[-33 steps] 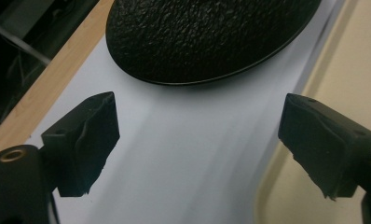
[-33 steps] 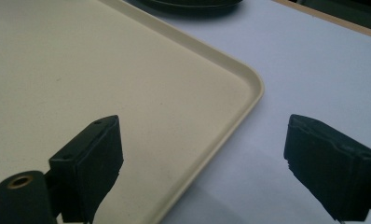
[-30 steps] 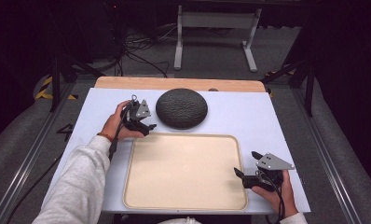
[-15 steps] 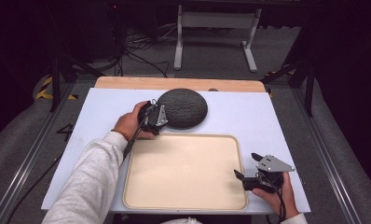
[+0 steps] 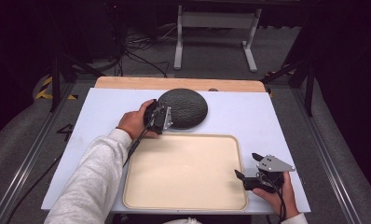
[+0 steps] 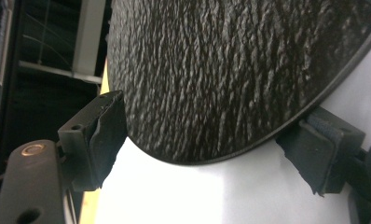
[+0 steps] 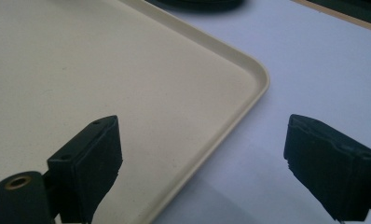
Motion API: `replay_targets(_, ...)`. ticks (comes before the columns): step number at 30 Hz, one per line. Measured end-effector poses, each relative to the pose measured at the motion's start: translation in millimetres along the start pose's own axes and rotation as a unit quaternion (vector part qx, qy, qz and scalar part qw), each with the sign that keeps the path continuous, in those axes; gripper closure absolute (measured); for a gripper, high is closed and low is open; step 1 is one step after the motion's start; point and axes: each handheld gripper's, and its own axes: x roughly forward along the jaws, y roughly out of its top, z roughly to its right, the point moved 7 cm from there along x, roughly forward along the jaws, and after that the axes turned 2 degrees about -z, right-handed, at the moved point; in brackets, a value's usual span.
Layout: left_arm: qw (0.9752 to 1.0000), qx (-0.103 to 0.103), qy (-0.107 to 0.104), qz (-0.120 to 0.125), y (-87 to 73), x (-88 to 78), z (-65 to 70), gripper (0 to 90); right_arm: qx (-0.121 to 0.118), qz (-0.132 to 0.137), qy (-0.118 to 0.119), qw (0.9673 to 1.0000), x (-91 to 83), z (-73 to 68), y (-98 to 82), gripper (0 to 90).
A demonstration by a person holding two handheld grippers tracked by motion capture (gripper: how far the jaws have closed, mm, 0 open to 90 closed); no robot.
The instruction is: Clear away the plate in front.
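Note:
A dark, rough-textured round dome [image 5: 186,106] lies at the back of the white table top [image 5: 104,112]. My left gripper [image 5: 162,119] is at the dome's near-left edge. In the left gripper view the dome [image 6: 221,70] has its rim between the jaws of my left gripper [image 6: 211,135], which have just been opening; the pads [image 6: 104,135] do not clearly press on it. My right gripper [image 5: 246,164] rests open at the right edge of the beige tray [image 5: 183,172]. In the right gripper view the tray's corner [image 7: 249,70] lies ahead of my right gripper [image 7: 202,135], with nothing held.
A wooden strip [image 5: 174,83] runs along the table's far edge. Behind the table, a grey metal stand [image 5: 216,32] and cables [image 5: 137,56] are on the floor. The tray's flat inside holds nothing.
My left hand has moved right across the table, from beside the dome to its near-left edge. The right hand and gripper have stayed put.

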Motion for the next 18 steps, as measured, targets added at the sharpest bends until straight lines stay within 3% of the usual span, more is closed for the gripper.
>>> replay_targets(3,0.9999,0.016,-0.005,0.003,3.6,1.5,1.3,23.0,-0.001,0.002,0.001,1.0,-0.3,-0.6,0.9,11.8)
replay_targets(5,0.9994,0.031,-0.012,0.004,6.1,2.4,4.5,33.5,0.0,0.004,0.001,1.0,-0.6,-0.7,1.3,11.8)
replay_targets(8,0.9985,0.045,-0.029,0.013,9.3,5.5,10.2,59.5,0.001,0.005,0.003,1.0,-0.3,-0.6,1.6,11.9)
replay_targets(9,0.9985,0.045,-0.027,0.015,9.8,6.6,10.9,64.6,0.004,0.005,0.006,1.0,-0.2,-0.7,1.8,12.0)
replay_targets(11,0.9985,0.05,-0.017,0.018,12.0,8.6,11.6,66.4,0.009,0.007,0.011,0.9999,-0.5,-1.0,2.4,12.0)
replay_targets(16,0.9952,0.092,0.021,0.027,23.7,7.2,16.5,73.9,0.006,0.006,0.009,0.9999,0.1,-0.9,2.3,12.0)
replay_targets(18,0.9947,0.085,0.038,0.043,30.1,1.8,12.3,79.2,0.003,0.003,0.006,1.0,0.5,-0.7,1.6,12.1)
